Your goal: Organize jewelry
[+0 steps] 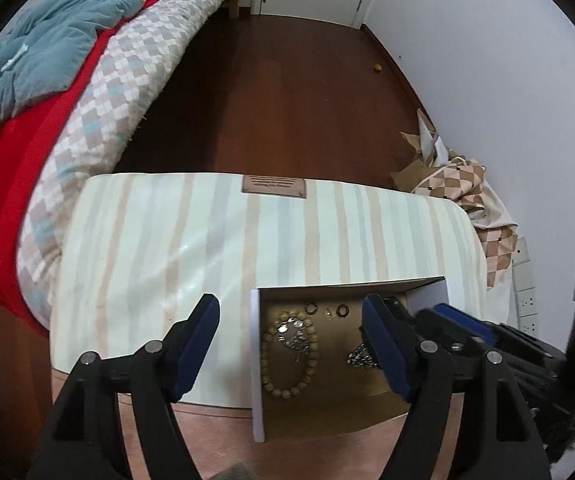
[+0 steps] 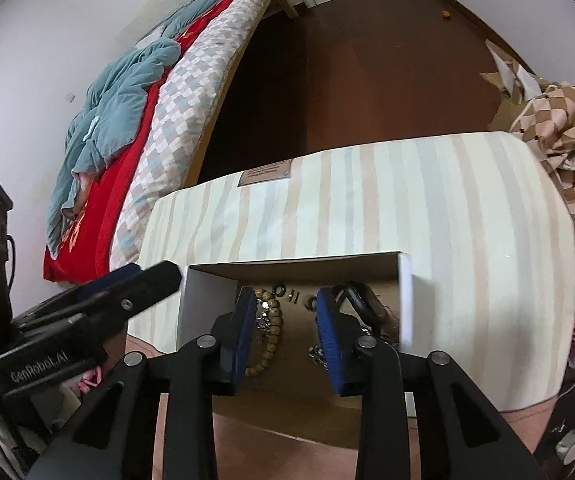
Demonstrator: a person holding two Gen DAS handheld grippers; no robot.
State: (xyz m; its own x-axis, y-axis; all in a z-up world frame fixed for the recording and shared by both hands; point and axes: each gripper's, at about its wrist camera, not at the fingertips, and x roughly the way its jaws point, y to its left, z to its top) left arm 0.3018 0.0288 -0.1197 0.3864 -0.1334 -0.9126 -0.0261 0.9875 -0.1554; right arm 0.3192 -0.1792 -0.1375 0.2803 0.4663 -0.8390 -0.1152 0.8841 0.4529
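An open cardboard box (image 1: pixel 256 360) with white walls and a brown floor sits at the near edge of a striped cushion (image 1: pixel 191 248). Inside lie a wooden bead bracelet (image 1: pixel 287 354), a silver chain (image 1: pixel 359 358) and small rings (image 1: pixel 342 310). My left gripper (image 1: pixel 293 354) is open, with one finger left of the box and one inside it. In the right wrist view the box (image 2: pixel 405 296) holds the bead bracelet (image 2: pixel 269 324) and a dark band (image 2: pixel 361 300). My right gripper (image 2: pixel 287 336) is open and empty, fingers low inside the box.
A bed (image 1: pixel 99 92) with a red sheet, checked quilt and blue blanket stands on the left. Dark wooden floor (image 1: pixel 287 92) lies beyond the cushion. Checked cloth and cardboard scraps (image 1: pixel 459 184) are piled at the right wall. The left gripper's body (image 2: pixel 87 312) shows left of the box.
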